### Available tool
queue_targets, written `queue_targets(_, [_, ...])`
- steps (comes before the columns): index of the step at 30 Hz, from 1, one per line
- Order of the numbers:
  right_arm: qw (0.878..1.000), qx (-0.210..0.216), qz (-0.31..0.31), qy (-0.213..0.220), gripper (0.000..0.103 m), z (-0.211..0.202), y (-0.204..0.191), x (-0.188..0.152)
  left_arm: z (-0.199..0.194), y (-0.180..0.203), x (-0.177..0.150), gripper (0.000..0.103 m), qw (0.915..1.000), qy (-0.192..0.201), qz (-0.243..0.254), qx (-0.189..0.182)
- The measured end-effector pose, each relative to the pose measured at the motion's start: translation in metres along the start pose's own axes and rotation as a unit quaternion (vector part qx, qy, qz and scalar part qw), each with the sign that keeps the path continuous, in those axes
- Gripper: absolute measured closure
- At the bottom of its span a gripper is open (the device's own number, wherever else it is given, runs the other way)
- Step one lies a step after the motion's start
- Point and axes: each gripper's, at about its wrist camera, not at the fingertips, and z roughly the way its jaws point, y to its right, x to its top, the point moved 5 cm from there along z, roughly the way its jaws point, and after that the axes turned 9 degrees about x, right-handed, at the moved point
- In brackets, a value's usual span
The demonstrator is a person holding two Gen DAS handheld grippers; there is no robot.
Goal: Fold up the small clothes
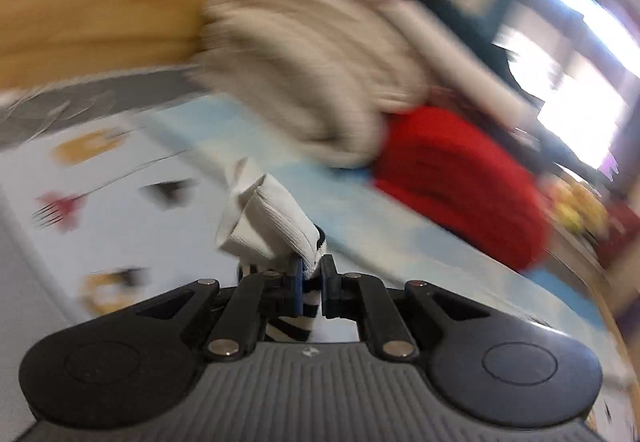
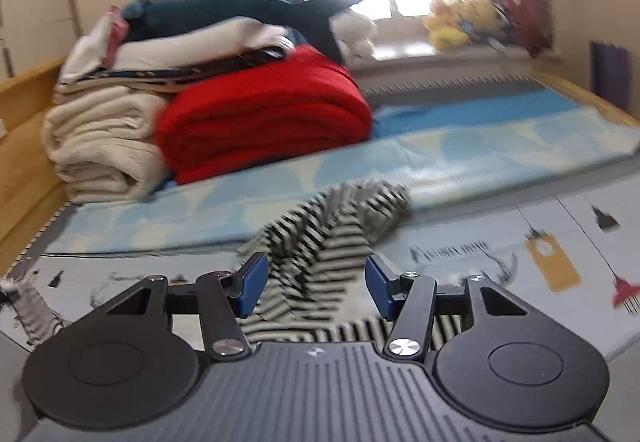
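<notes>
Though motion blur smeared most of the left wrist view, the left gripper [image 1: 311,274] was plainly clamped on a striped garment [image 1: 276,230], its white ribbed cuff bunched above the pads and black stripes showing below. Seen from the right wrist, the right gripper [image 2: 314,284] stood wide apart over the striped garment [image 2: 320,234], crumpled on the bed [image 2: 520,161] near a red blanket [image 2: 264,109].
</notes>
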Motion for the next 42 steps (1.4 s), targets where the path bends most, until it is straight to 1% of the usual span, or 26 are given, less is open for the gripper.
queue_targets(2, [1.000, -0.006, 0.015, -0.009, 0.049, -0.003, 0.009, -0.002, -0.021, 0.060, -0.013, 0.094, 0.9983, -0.007, 0.029, -0.049])
queue_targets(5, [1.000, -0.007, 0.019, -0.008, 0.067, -0.014, 0.020, -0.004, -0.058, 0.164, -0.062, 0.094, 0.9864, -0.028, 0.090, -0.134])
queue_targets(6, [1.000, -0.009, 0.020, -0.003, 0.073, -0.019, 0.024, -0.004, -0.070, 0.203, -0.088, 0.094, 0.9791, -0.041, 0.112, -0.165])
queue_targets(8, [0.999, -0.010, 0.033, 0.003, 0.076, -0.029, 0.034, -0.002, -0.086, 0.258, -0.130, 0.094, 0.9658, -0.072, 0.132, -0.211])
queue_targets(9, [0.999, -0.011, 0.043, 0.006, 0.076, -0.034, 0.040, -0.001, -0.091, 0.290, -0.159, 0.093, 0.9560, -0.094, 0.143, -0.238])
queue_targets(11, [0.998, -0.011, 0.058, 0.010, 0.076, -0.040, 0.051, 0.001, -0.092, 0.328, -0.201, 0.086, 0.9399, -0.138, 0.169, -0.263])
queue_targets(12, [0.998, -0.010, 0.063, 0.011, 0.076, -0.042, 0.056, 0.002, -0.086, 0.343, -0.222, 0.079, 0.9305, -0.178, 0.180, -0.265])
queue_targets(13, [0.998, -0.009, 0.068, 0.010, 0.075, -0.043, 0.061, 0.003, -0.081, 0.347, -0.232, 0.079, 0.9284, -0.204, 0.175, -0.257])
queue_targets(15, [0.997, -0.006, 0.076, 0.004, 0.074, -0.043, 0.070, 0.001, -0.077, 0.339, -0.229, 0.079, 0.9327, -0.215, 0.159, -0.242])
queue_targets(17, [0.996, -0.004, 0.087, -0.013, 0.071, -0.039, 0.079, -0.005, -0.073, 0.321, -0.207, 0.078, 0.9417, -0.199, 0.166, -0.214])
queue_targets(18, [0.995, -0.002, 0.092, -0.025, 0.069, -0.036, 0.082, -0.009, -0.067, 0.309, -0.191, 0.078, 0.9480, -0.190, 0.178, -0.183])
queue_targets(20, [0.993, 0.006, 0.104, -0.055, 0.067, -0.025, 0.087, -0.020, -0.052, 0.286, -0.170, 0.078, 0.9552, -0.190, 0.192, -0.121])
queue_targets(21, [0.992, 0.007, 0.107, -0.069, 0.067, -0.020, 0.087, -0.025, -0.043, 0.272, -0.163, 0.078, 0.9559, -0.194, 0.199, -0.095])
queue_targets(23, [0.989, -0.002, 0.104, -0.102, 0.063, -0.006, 0.086, -0.038, -0.025, 0.249, -0.155, 0.076, 0.9537, -0.191, 0.222, -0.070])
queue_targets(25, [0.985, -0.023, 0.102, -0.140, 0.062, 0.009, 0.085, -0.055, -0.003, 0.221, -0.160, 0.074, 0.9566, -0.163, 0.238, -0.040])
queue_targets(26, [0.981, -0.033, 0.107, -0.161, 0.062, 0.018, 0.085, -0.065, 0.011, 0.204, -0.164, 0.074, 0.9593, -0.160, 0.232, -0.018])
queue_targets(27, [0.977, -0.039, 0.113, -0.176, 0.062, 0.025, 0.085, -0.074, 0.027, 0.188, -0.164, 0.074, 0.9605, -0.173, 0.218, 0.002])
queue_targets(28, [0.973, -0.044, 0.121, -0.194, 0.062, 0.033, 0.085, -0.084, 0.043, 0.175, -0.163, 0.074, 0.9646, -0.189, 0.183, 0.019])
queue_targets(29, [0.969, -0.049, 0.127, -0.206, 0.062, 0.039, 0.086, -0.093, 0.047, 0.168, -0.163, 0.074, 0.9685, -0.189, 0.161, 0.015])
queue_targets(30, [0.966, -0.057, 0.130, -0.215, 0.062, 0.044, 0.086, -0.099, 0.055, 0.164, -0.159, 0.071, 0.9711, -0.186, 0.150, 0.006])
queue_targets(31, [0.964, -0.064, 0.131, -0.222, 0.062, 0.049, 0.086, -0.106, 0.061, 0.163, -0.157, 0.066, 0.9711, -0.181, 0.155, 0.002])
queue_targets(33, [0.961, -0.079, 0.125, -0.234, 0.062, 0.059, 0.085, -0.117, 0.072, 0.162, -0.155, 0.059, 0.9680, -0.187, 0.168, 0.002])
queue_targets(36, [0.958, -0.093, 0.131, -0.239, 0.063, 0.069, 0.086, -0.126, 0.075, 0.162, -0.154, 0.059, 0.9639, -0.207, 0.167, -0.018])
queue_targets(37, [0.956, -0.094, 0.140, -0.238, 0.069, 0.069, 0.084, -0.127, 0.074, 0.163, -0.155, 0.059, 0.9640, -0.203, 0.171, -0.015])
queue_targets(39, [0.961, -0.076, 0.141, -0.227, 0.103, 0.070, 0.074, -0.122, 0.082, 0.164, -0.159, 0.059, 0.9624, -0.197, 0.186, -0.003])
queue_targets(42, [0.972, -0.070, 0.112, -0.196, 0.103, 0.068, 0.055, -0.107, 0.096, 0.152, -0.166, 0.060, 0.9619, -0.207, 0.178, 0.017])
